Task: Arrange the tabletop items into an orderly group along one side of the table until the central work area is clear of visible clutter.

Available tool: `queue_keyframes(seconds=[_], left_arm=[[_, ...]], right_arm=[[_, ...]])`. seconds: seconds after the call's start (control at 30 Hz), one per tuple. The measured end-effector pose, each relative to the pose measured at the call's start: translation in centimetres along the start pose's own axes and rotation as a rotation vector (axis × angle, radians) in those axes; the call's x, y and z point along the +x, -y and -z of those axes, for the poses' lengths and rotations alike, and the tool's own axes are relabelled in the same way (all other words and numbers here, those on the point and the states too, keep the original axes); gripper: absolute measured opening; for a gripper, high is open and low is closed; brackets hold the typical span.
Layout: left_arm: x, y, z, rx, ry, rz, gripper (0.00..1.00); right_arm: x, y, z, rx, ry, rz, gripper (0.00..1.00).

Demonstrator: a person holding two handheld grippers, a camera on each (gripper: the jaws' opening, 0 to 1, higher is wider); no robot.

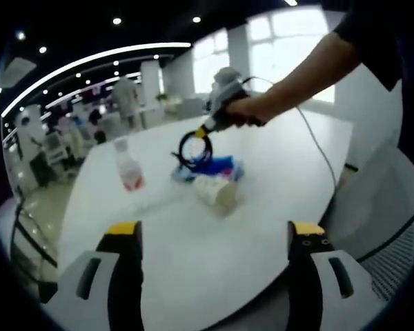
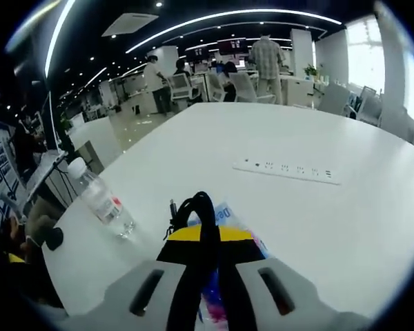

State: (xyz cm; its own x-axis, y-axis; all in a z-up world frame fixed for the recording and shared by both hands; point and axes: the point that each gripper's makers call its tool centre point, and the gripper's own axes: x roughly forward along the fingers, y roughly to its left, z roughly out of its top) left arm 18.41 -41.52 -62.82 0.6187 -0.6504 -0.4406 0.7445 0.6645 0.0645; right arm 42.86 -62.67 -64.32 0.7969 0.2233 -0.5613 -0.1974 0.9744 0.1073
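text: partial letters "de" are seen on the blue packet point(image 2: 229, 219) in the right gripper view | bottle label point(image 2: 111, 205): print is too blurred to be read

My right claw point(image 2: 208, 243) hides most of the blue packet point(image 2: 224, 215) under its jaws, and the black cable point(image 2: 200, 207) it grips runs out of sight between them. Ahead of my left claw point(image 1: 214, 231), the pale box point(image 1: 216, 191) is blurred, perhaps a carton.
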Motion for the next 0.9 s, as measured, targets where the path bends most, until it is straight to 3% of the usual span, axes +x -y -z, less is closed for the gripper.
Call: queue_keyframes(seconds=[0.37,0.57,0.9], left_arm=[[0.0,-0.1,0.1,0.005,-0.003,-0.006,0.86],[0.0,-0.1,-0.1,0.007,0.003,-0.010,0.87],[0.1,-0.3,-0.2,0.005,0.010,-0.021,0.90]], right_arm=[[-2.1,2.7,-1.1,-0.005,0.030,0.049,0.04],[-3.4,5.2,-1.4,0.009,0.041,0.084,0.04],[-4.9,8.4,0.0,0.057,0.033,0.133,0.04]])
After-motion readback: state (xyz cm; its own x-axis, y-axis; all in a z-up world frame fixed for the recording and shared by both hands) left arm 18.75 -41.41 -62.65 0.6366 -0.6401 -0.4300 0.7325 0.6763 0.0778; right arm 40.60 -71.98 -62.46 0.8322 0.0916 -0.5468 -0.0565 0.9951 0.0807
